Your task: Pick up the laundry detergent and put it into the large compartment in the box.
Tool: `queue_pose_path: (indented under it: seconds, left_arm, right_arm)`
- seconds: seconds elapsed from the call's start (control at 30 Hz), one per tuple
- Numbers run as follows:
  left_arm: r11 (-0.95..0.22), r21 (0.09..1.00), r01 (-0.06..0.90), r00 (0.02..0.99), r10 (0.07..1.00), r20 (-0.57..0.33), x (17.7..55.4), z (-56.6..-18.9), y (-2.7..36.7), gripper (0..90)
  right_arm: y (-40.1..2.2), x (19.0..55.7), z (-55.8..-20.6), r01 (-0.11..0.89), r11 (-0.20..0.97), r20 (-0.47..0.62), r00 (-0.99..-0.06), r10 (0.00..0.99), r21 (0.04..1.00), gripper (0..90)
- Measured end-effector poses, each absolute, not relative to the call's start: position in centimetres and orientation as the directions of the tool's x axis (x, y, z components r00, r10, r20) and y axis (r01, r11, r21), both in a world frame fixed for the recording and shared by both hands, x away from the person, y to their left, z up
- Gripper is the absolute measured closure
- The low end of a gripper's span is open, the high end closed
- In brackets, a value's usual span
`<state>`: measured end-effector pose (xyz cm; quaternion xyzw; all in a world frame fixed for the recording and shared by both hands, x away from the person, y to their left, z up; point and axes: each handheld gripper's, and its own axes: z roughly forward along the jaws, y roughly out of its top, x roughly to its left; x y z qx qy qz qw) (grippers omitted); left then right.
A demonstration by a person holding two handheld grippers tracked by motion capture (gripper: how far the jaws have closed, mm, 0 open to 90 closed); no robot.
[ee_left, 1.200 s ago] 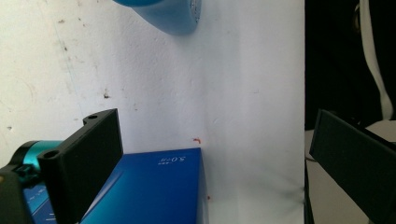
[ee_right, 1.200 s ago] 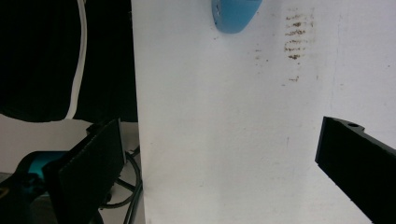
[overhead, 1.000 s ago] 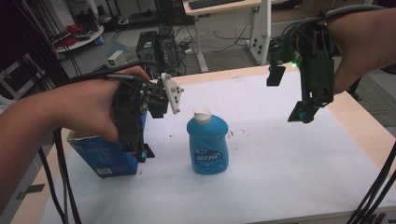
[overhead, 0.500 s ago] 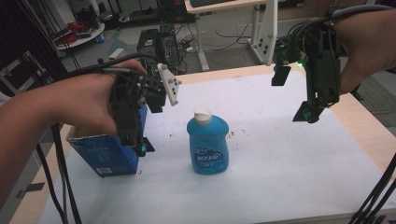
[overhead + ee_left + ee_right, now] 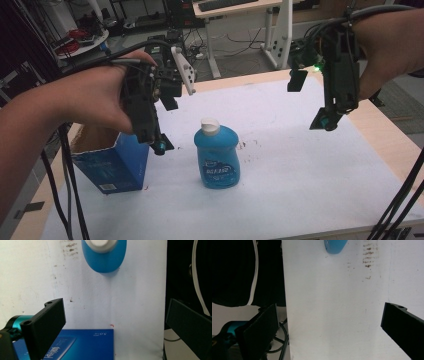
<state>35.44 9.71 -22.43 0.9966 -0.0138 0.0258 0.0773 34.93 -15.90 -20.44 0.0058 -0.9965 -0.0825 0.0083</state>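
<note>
A blue liquid bottle point(image 5: 217, 160) with a white cap stands upright in the middle of the white table cover point(image 5: 300, 170). To its left is a blue carton point(image 5: 107, 165) with an open top. My left gripper point(image 5: 165, 125) hovers open above the carton's right edge, jaws pointing down, with nothing between them. The left gripper view looks down on the bottle point(image 5: 103, 255) and the carton point(image 5: 82, 345) past my open left gripper point(image 5: 115, 307). At the right, my right gripper point(image 5: 310, 100) hangs open and empty above the table. In its own view my right gripper point(image 5: 329, 310) frames bare cover, with the bottle's edge point(image 5: 334, 246) at the top.
Brown specks point(image 5: 247, 145) mark the cover beside the bottle. Bare wood point(image 5: 390, 140) borders the cover on the right. Cables trail from both grippers. Desks, chairs and cords stand on the floor beyond the table's far edge.
My left gripper has risen a little and shifted slightly right above the carton. The right gripper has hardly moved. Bottle and carton stay put.
</note>
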Motion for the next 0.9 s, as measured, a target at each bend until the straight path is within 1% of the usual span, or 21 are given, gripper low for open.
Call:
queue_pose_path:
  seconds: [0.23,0.53,0.73,0.9]
  left_arm:
    - [-0.983,0.180,-0.025,0.999,-0.018,0.043,36.0,-22.7,8.5,2.5]
    - [-0.985,0.167,-0.034,0.999,-0.030,0.027,36.4,-23.6,6.9,2.5]
    - [-0.984,0.175,-0.035,0.999,-0.033,0.010,36.8,-24.4,5.6,2.5]
    - [-0.987,0.159,-0.033,0.999,-0.032,0.006,37.0,-25.1,4.7,2.5]
  right_arm:
    - [-16.4,34.9,-20.4,-0.008,0.985,0.015,-1.000,-0.011,0.172,0.6]
    - [-16.9,34.9,-20.3,0.001,0.985,0.017,-1.000,-0.002,0.174,0.6]
    - [-17.2,35.0,-20.2,0.000,0.984,0.017,-1.000,-0.003,0.178,0.6]
    - [-17.3,35.0,-20.2,0.003,0.984,0.018,-1.000,0.000,0.178,0.6]
